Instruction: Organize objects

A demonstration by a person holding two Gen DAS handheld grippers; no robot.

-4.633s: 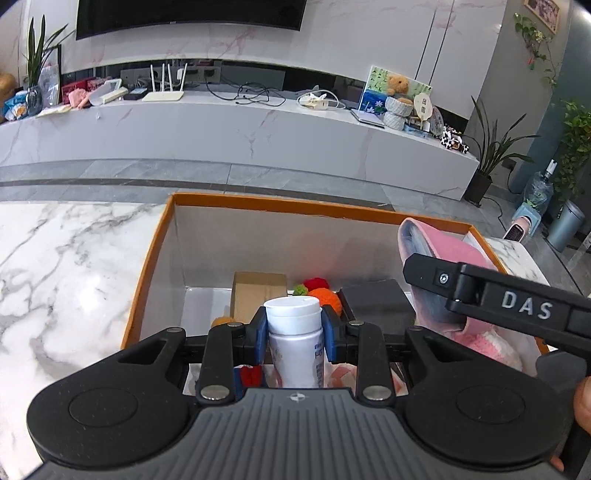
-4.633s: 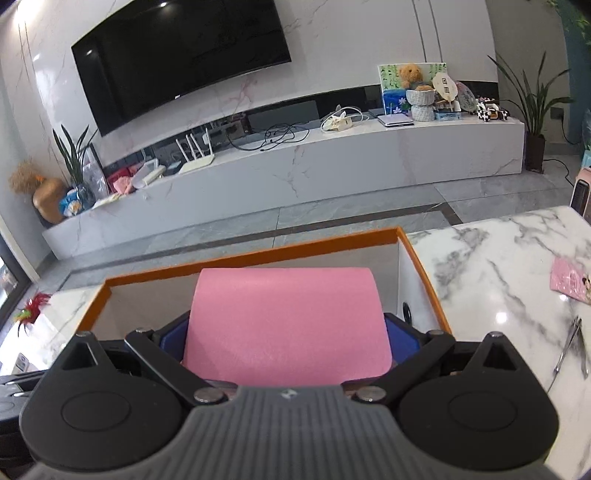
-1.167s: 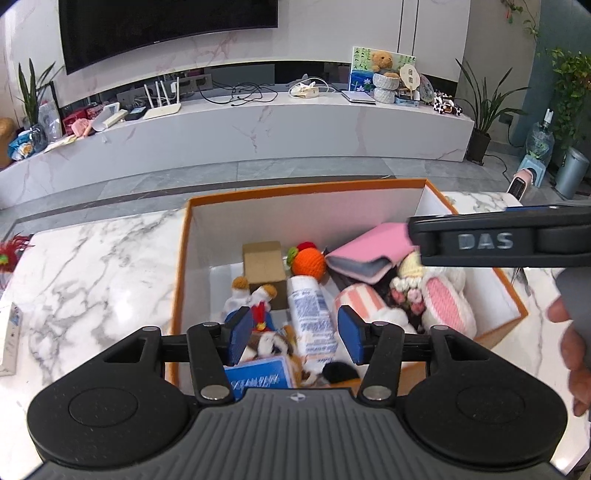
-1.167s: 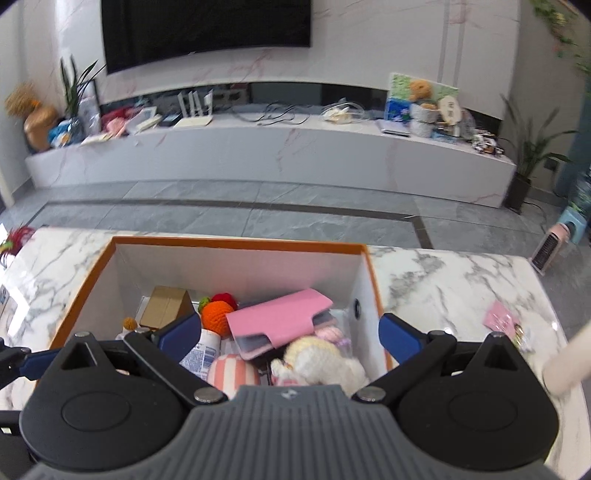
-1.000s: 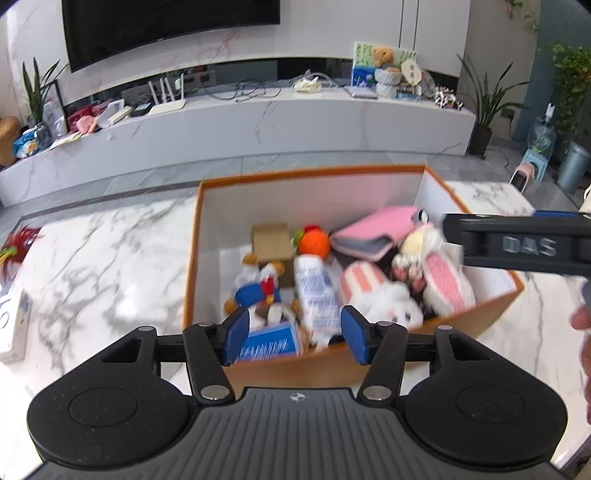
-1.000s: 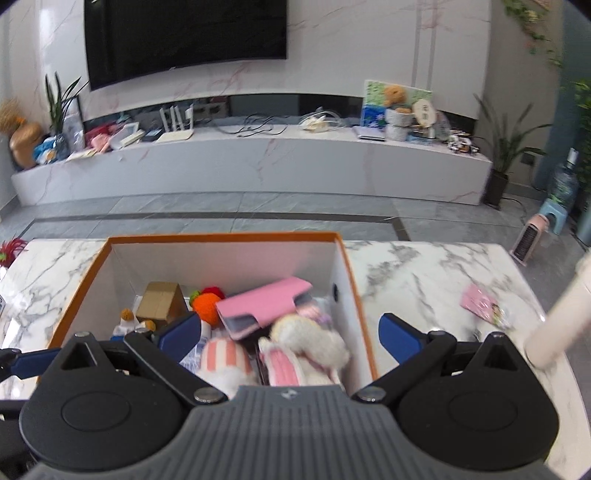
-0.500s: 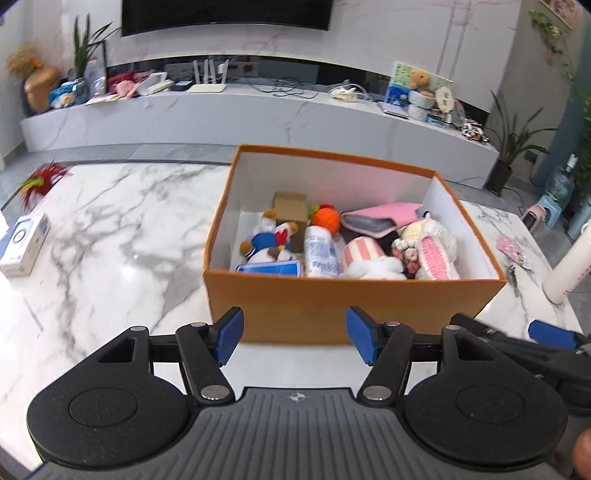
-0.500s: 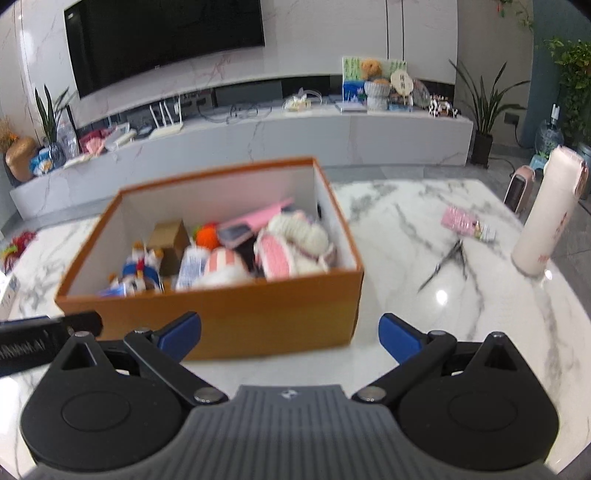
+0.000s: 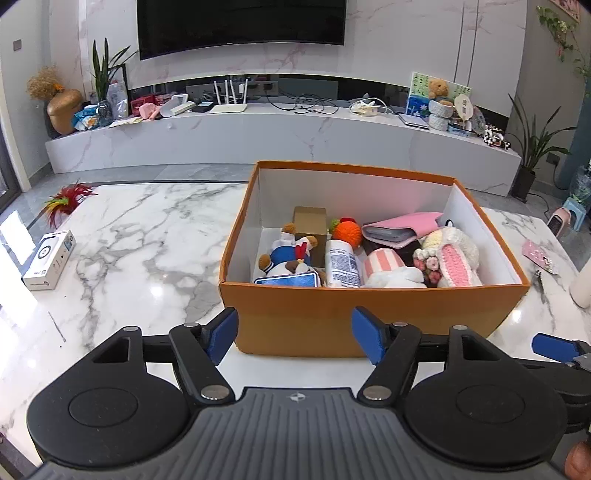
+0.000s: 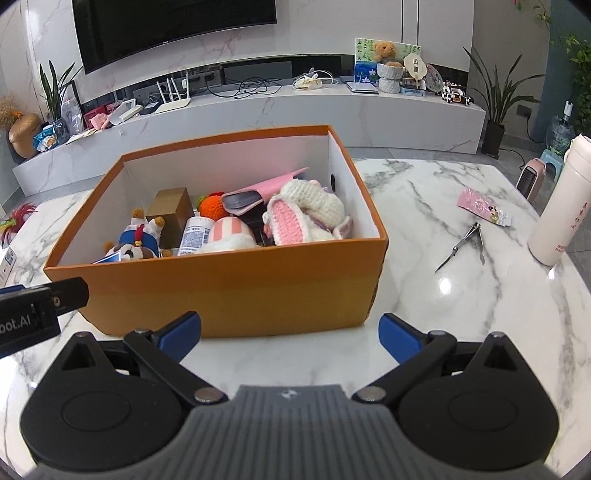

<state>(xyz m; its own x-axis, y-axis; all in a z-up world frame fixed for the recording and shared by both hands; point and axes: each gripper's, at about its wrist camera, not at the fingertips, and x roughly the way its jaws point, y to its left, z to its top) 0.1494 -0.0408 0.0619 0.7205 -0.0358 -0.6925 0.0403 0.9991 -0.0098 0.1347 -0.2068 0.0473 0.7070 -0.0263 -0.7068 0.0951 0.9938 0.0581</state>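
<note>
The box [image 9: 369, 317] sits mid-table, now holding the white bottle [image 9: 341, 263] and pink wallet [image 9: 402, 230] that the claws carried moments ago. Both have backed off to its near side: the left gripper [image 9: 295, 338] is opening, empty; the right gripper [image 10: 290, 332] stands wide, empty. Bare marble lies on both sides; farther right lie nail clippers [image 10: 461, 245] and a flask [image 10: 561, 203].

wall-mounted tv [image 9: 242, 27], white router [image 9: 229, 107] on the marble console [image 9: 258, 136], potted plant [image 10: 496, 107] at its right end
</note>
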